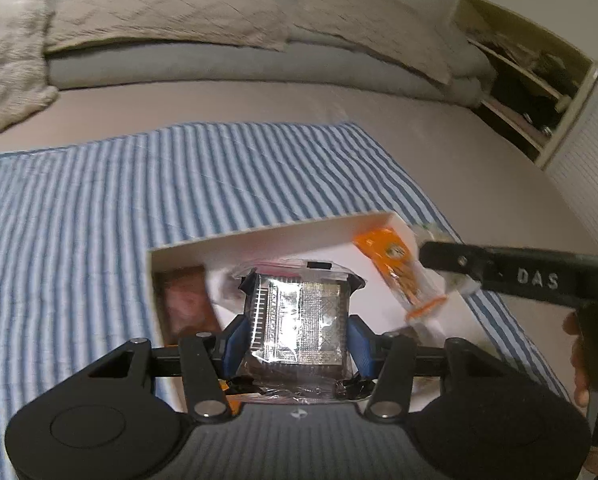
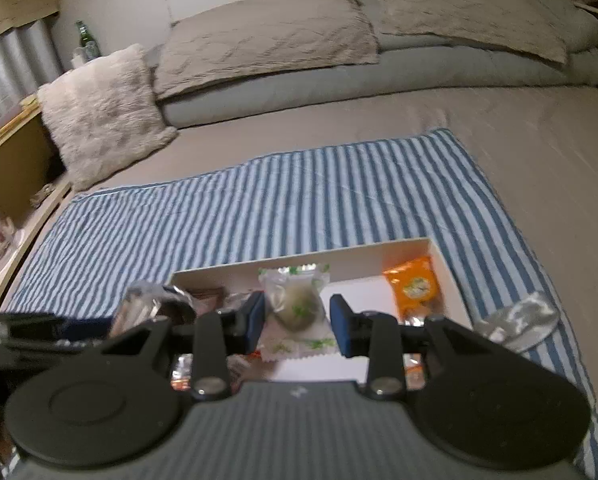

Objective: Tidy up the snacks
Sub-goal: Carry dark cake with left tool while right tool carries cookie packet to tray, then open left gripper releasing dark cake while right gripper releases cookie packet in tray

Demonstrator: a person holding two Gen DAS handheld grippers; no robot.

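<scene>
Left gripper (image 1: 297, 326) was clamped on a silver foil packet (image 1: 299, 320), its blue pads pressing the packet's two sides, and hung over the white box (image 1: 267, 236). Right gripper (image 2: 297, 322) was pinched on a clear wrapper with green print (image 2: 295, 300) that had a greenish round sweet inside; the pads sat at the wrapper's edges, also above the box. In the left view the right gripper's black body (image 1: 519, 276) reached in from the right edge, a hand (image 1: 587, 360) behind it, with an orange packet (image 1: 399, 272) just beside its tip. In the right view that orange packet (image 2: 413, 284) lay in the box's right end, against the wall. A brownish packet (image 1: 187, 300) lay in the box's left end. The box stood on a blue-striped cloth (image 2: 259, 208) spread on a beige bed (image 2: 499, 120). A silvery wrapper (image 2: 519, 320) lay on the cloth, right of the box. Pillows (image 2: 267, 32) and a fluffy cushion (image 2: 99, 112) lay at the bed's far end
</scene>
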